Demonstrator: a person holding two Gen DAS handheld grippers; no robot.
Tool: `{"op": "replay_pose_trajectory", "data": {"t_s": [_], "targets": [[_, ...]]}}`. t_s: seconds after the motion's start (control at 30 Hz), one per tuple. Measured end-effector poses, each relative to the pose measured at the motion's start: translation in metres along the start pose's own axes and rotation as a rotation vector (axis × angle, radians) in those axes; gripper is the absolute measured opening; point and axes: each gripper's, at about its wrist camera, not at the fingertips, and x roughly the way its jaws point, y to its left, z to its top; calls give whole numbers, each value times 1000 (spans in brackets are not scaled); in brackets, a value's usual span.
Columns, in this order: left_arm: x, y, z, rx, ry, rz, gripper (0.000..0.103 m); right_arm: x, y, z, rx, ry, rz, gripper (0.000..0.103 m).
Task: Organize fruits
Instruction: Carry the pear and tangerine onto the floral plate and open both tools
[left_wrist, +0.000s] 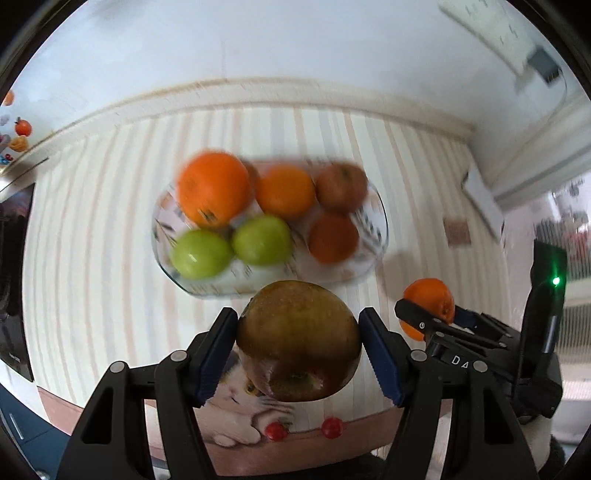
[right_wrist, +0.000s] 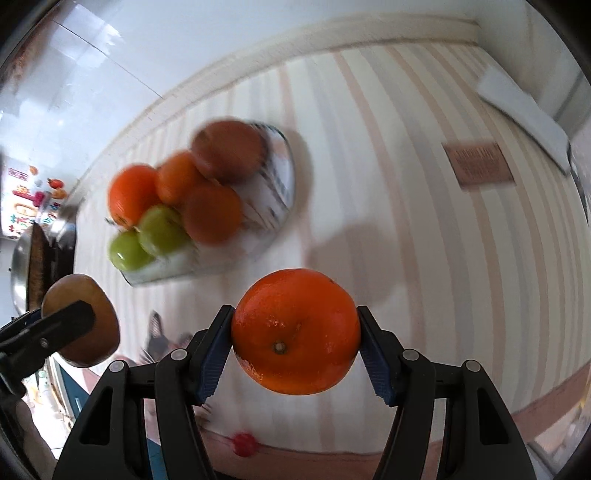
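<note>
My left gripper is shut on a brownish-red apple and holds it above the table, just in front of a glass bowl. The bowl holds two green apples, several oranges and a reddish apple. My right gripper is shut on an orange, held above the striped tablecloth, right of the bowl. The right gripper with its orange shows at the right in the left wrist view. The left gripper's apple shows at the left in the right wrist view.
A brown square coaster lies on the cloth at the right. A white flat object lies near the far right edge. A white wall runs behind the table. A metal pot stands at the left.
</note>
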Motion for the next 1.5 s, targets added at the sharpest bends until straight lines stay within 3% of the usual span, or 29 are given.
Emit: {"op": "replay_pose_trajectory", "data": {"t_s": [0.27, 0.53, 0.73, 1.2, 1.5], "targets": [[-7, 63, 51, -96, -48, 50, 66, 11, 28, 62, -25, -36, -1, 67], [49, 119, 92, -163, 58, 100, 66, 53, 36, 92, -11, 1, -43, 67], [82, 136, 97, -207, 130, 59, 66, 58, 34, 91, 2, 2, -53, 67], [90, 148, 91, -266, 136, 6, 66, 67, 19, 88, 54, -2, -30, 70], [86, 147, 91, -269, 138, 21, 66, 60, 23, 90, 44, -7, -14, 91]]}}
